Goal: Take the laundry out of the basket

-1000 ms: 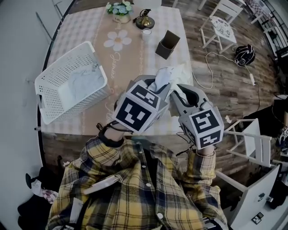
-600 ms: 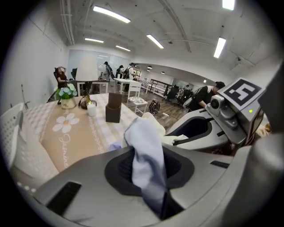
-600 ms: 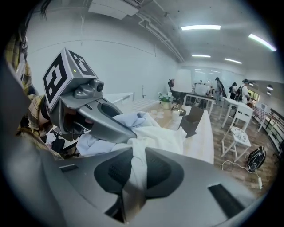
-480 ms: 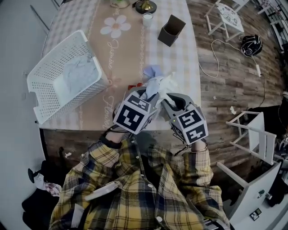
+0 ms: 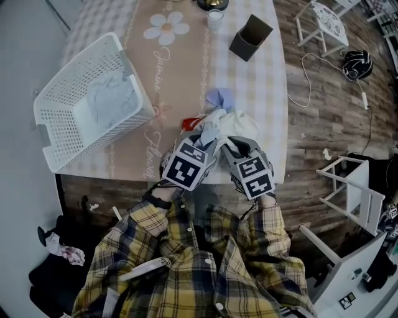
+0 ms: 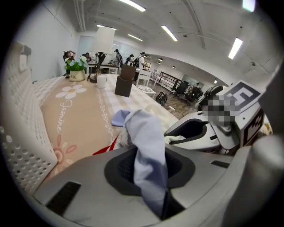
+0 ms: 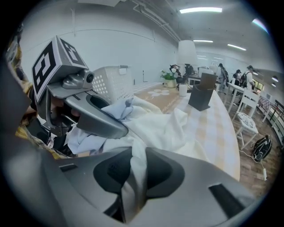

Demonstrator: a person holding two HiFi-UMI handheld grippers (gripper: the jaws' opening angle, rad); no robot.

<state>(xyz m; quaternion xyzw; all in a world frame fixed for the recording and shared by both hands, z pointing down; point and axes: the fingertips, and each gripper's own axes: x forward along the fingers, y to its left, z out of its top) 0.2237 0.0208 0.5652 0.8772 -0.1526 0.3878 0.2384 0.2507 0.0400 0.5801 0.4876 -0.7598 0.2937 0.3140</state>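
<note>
Tipped on its side at the table's left, the white laundry basket [image 5: 59,112] holds a pale blue garment [image 5: 112,99]. At the table's near edge a white cloth [image 5: 241,124] and a light blue cloth [image 5: 219,97] lie bunched together. My left gripper [image 5: 207,144] pinches a light blue cloth [image 6: 148,146] between its jaws [image 6: 153,181], which are opening. The right gripper [image 5: 234,146] pinches a fold of the white cloth [image 7: 164,128] in its jaws [image 7: 133,181], also opening. Both grippers sit side by side, almost touching.
A red item [image 5: 190,123] peeks from under the pile. At the table's far end stand a brown box [image 5: 250,37] and a white cup [image 5: 215,18]. On the wooden floor to the right are a white chair [image 5: 351,192], a helmet [image 5: 357,62] and a cable [image 5: 311,81].
Both grippers have come down and closer together, lowering the cloths onto the table's near edge. The basket has not moved on the table.
</note>
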